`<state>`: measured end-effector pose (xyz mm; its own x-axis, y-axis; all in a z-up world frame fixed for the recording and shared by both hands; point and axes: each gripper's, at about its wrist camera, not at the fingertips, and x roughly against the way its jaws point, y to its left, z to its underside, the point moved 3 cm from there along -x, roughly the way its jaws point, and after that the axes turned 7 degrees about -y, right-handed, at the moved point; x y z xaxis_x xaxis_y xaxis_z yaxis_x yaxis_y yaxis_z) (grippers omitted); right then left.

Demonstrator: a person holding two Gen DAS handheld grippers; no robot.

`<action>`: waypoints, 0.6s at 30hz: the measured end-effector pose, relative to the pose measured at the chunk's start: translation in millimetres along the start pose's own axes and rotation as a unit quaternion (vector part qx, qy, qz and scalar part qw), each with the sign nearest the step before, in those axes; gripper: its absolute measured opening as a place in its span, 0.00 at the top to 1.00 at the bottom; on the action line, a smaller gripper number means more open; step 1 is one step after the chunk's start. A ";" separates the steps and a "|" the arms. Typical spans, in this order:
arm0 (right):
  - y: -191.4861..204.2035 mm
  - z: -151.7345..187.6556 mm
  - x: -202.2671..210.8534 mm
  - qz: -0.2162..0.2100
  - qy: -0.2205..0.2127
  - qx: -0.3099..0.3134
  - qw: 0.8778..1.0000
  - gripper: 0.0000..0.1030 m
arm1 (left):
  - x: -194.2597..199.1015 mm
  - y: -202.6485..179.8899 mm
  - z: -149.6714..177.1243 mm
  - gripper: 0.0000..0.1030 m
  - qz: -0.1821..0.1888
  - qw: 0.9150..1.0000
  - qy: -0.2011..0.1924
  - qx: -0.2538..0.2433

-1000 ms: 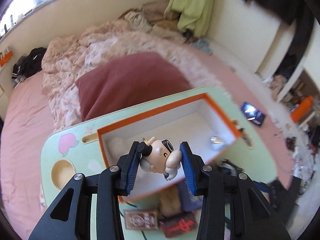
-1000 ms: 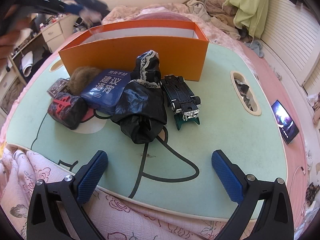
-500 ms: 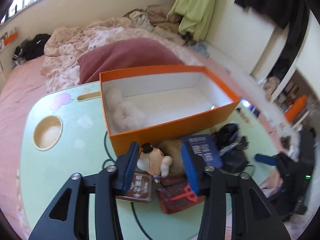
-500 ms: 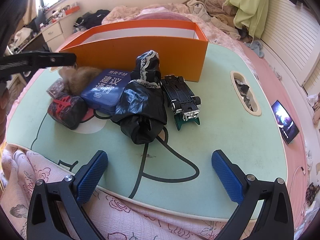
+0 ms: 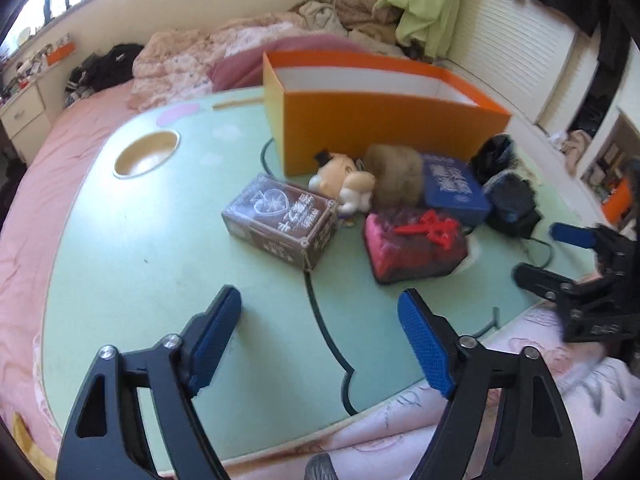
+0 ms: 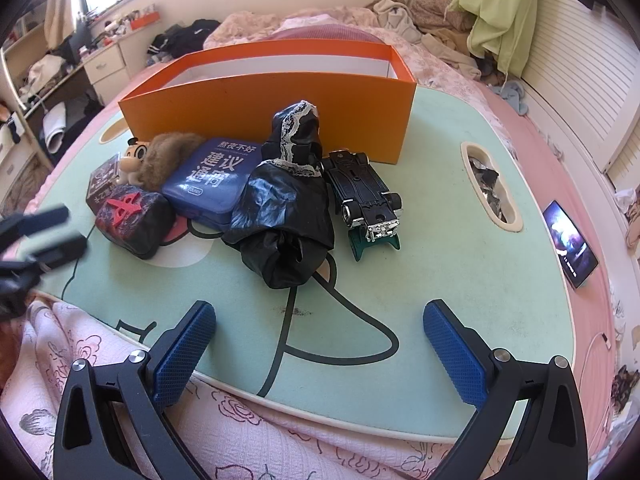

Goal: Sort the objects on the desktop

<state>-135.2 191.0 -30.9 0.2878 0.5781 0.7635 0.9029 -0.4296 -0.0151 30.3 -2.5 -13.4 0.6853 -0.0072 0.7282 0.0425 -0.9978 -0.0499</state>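
The left gripper hangs over the near part of the mint-green lap table with its jaws spread wide and nothing between them; they have just been opening. The right gripper is equally wide and empty above the table's near edge.

The cartoon figurine lies on its side on the table, outside the orange box, touching the foot of the box's front wall, wedged between the brown printed carton and a tuft of brown fur. So it looks dropped short of the box, not sorted. Also on the table: a blue tin, a red-and-black pouch, a crumpled black bag with lace trim and an upside-down toy car (wheels up, resting on a green stand).

Judging from this, the step in hand is choosing and approaching the next pick with the left gripper. To do it well:

1. Take the figurine or the carton first; both are nearest that gripper.
2. For the figurine, come in from above with the pads across its round head, since its sides are crowded by neighbours.
3. Close only once both pads clear the carton's corner and the fur.
4. Lift clear over the box wall before releasing, so the object lands inside.
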 end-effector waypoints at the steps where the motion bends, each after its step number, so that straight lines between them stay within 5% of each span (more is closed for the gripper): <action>1: -0.7 0.0 0.1 0.000 -0.001 0.000 1.000 0.00 | -2.6 -0.6 -0.5 0.16 -0.015 1.000 0.000 -0.002; 4: -0.8 0.4 -0.4 0.000 -0.001 0.000 1.000 0.00 | -8.1 -5.2 1.7 0.01 -0.023 1.000 -0.004 -0.008; 18: -0.4 0.7 -0.7 0.000 -0.001 0.000 1.000 0.00 | -8.4 -5.1 2.8 0.00 -0.021 1.000 -0.017 -0.005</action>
<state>-135.5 191.3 -31.9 0.2886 0.5801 0.7617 0.9029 -0.4297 -0.0149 26.3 2.8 -21.1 0.7077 0.0374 0.7055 0.0650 -0.9978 -0.0124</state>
